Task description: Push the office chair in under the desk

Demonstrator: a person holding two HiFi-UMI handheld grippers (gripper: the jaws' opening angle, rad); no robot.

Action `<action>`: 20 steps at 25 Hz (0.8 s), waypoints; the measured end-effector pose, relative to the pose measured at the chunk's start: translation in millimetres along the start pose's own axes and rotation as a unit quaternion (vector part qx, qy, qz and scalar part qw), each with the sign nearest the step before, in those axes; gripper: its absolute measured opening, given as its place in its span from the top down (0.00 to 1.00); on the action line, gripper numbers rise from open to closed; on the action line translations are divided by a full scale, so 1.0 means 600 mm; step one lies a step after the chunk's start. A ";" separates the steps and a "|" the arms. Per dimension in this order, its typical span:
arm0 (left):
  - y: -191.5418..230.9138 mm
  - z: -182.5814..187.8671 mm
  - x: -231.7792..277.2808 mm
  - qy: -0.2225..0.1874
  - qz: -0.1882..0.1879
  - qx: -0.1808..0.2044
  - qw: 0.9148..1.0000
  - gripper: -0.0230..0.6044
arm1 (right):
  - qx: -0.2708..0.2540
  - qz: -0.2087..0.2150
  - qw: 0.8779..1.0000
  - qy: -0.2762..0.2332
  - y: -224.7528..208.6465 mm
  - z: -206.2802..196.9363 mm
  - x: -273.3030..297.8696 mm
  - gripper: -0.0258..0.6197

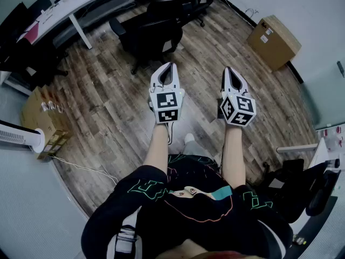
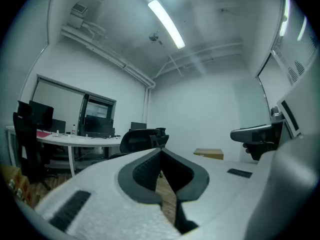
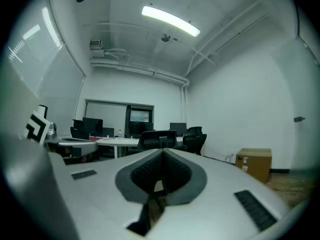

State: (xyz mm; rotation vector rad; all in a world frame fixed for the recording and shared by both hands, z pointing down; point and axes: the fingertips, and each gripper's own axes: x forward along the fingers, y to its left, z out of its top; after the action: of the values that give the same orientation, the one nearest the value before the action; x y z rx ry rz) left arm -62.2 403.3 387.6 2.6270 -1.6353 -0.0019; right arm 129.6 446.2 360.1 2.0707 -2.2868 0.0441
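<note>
A black office chair (image 1: 153,34) stands on the wood floor, pulled out from the long white desk (image 1: 81,1) at the upper left. Both grippers are held level in front of the person, some way short of the chair and not touching it. My left gripper (image 1: 170,67) is shut with nothing in it, and so is my right gripper (image 1: 228,70). In the left gripper view the chair (image 2: 139,140) shows past the closed left gripper (image 2: 161,153), with the desk (image 2: 80,140) to its left. In the right gripper view the chair (image 3: 157,138) lies straight beyond the closed right gripper (image 3: 161,155).
A cardboard box (image 1: 273,41) sits by the right wall, and a second box (image 1: 46,117) and a white fan (image 1: 21,136) stand at the left. More black chairs (image 1: 197,1) are at the far end, and one (image 1: 302,190) is close at the lower right.
</note>
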 end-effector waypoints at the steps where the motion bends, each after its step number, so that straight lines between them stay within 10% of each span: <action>1: 0.005 0.000 0.006 -0.001 0.001 0.000 1.000 0.95 | 0.001 0.000 1.000 0.000 0.000 -0.004 0.006 0.95; 20: -0.018 -0.075 0.156 0.042 0.027 -0.018 0.999 0.95 | 0.003 0.033 0.998 0.051 -0.108 -0.082 0.115 0.95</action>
State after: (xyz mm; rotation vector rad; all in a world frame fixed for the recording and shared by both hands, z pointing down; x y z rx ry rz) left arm -10.0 325.8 434.2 2.5192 -1.6612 0.0784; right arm 188.3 374.4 412.3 1.9466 -2.2970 0.1551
